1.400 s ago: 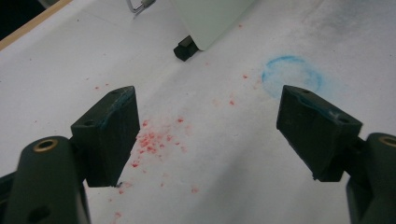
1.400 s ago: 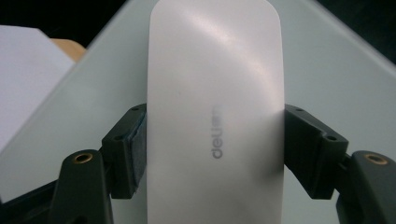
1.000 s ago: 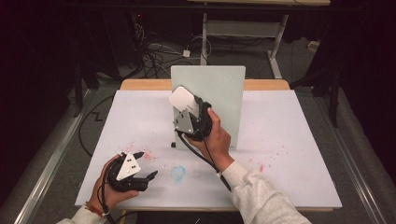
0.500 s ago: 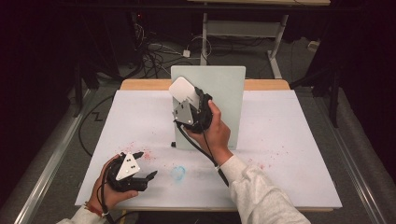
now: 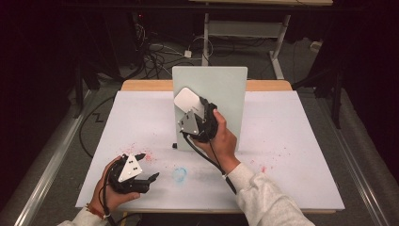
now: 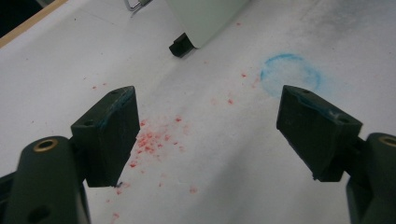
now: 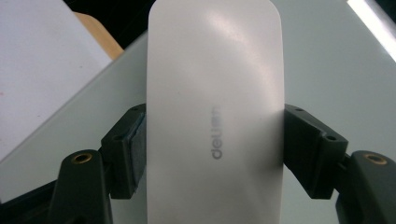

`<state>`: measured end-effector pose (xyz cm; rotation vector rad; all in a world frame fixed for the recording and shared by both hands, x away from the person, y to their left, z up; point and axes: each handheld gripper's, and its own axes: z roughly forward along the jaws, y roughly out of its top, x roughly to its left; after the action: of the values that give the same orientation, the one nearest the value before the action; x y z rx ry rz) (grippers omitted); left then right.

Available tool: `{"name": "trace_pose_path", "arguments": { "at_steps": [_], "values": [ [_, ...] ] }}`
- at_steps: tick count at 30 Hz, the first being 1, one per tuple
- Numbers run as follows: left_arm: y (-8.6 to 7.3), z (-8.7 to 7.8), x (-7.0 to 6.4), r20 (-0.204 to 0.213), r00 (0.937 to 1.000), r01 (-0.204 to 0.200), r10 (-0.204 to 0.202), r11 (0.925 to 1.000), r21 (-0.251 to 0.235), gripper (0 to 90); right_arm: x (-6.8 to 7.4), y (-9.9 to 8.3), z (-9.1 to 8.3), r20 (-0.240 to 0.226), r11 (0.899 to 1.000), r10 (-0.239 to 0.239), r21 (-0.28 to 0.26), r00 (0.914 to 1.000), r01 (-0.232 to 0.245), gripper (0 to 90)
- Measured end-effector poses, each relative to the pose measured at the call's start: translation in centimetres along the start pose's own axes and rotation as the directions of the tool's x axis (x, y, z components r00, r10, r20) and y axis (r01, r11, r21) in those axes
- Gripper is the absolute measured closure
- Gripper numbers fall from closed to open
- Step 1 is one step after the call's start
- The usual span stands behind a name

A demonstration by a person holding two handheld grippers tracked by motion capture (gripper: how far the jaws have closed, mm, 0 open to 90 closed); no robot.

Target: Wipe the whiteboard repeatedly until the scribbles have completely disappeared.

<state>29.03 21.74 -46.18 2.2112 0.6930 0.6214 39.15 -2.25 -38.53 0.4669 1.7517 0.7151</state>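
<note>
White rounded eraser (image 7: 215, 107) held flat against the upright pale board (image 5: 226, 94).

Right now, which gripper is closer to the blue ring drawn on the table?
Left. The left gripper rests on the table just beside the blue ring; the right gripper is farther back, raised before the upright board, holding a white eraser.

Change over the last second: the right gripper (image 5: 190, 110), clamped on the flat white rounded-rectangle eraser (image 5: 187, 99), has shifted slightly up the pale grey upright board (image 5: 226, 89) — the eraser's top edge now lies a little nearer the board's upper rim, and against the board's left half. The hand (image 5: 221, 139) and its cream sleeve (image 5: 263, 197) have followed, the forearm reaching a little further toward the board.
</note>
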Motion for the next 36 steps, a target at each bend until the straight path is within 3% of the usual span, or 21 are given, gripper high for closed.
{"name": "trace_pose_path", "arguments": {
  "at_steps": [10, 20, 25, 28, 36],
  "values": [
    [0.0, 0.1, 0.0, 0.001, 1.0, 0.0, 0.0, 1.0, 0.003, 20.5, -3.4, -2.3, -1.0, 0.036, 0.997, 0.077, 0.019, 0.9964, -0.077, 31.1],
    [0.2, 0.3, -0.3, 0.001, 1.0, -0.008, 0.008, 0.9999, 0.011, 20.5, -7.9, -5.5, -3.0, 0.093, 0.986, 0.163, 0.021, 0.9823, -0.165, 31.1],
    [0.2, 0.4, -0.2, 0.001, 1.0, -0.006, 0.006, 0.9999, 0.012, 20.5, -9.5, -7.2, -3.7, 0.12, 0.983, 0.165, 0.055, 0.9789, -0.173, 31.1],
    [0.2, 0.4, -0.2, 0.001, 0.9999, -0.011, 0.011, 0.9998, 0.016, 20.5, -10.1, -8.3, -3.9, 0.113, 0.978, 0.184, 0.076, 0.9765, -0.193, 31.1],
    [0.2, 0.4, -0.2, 0.0, 0.9999, -0.013, 0.013, 0.9998, 0.017, 20.5, -9.5, -10.1, -4.4, 0.076, 0.982, 0.143, 0.109, 0.9868, -0.151, 31.1]
  ]
}}
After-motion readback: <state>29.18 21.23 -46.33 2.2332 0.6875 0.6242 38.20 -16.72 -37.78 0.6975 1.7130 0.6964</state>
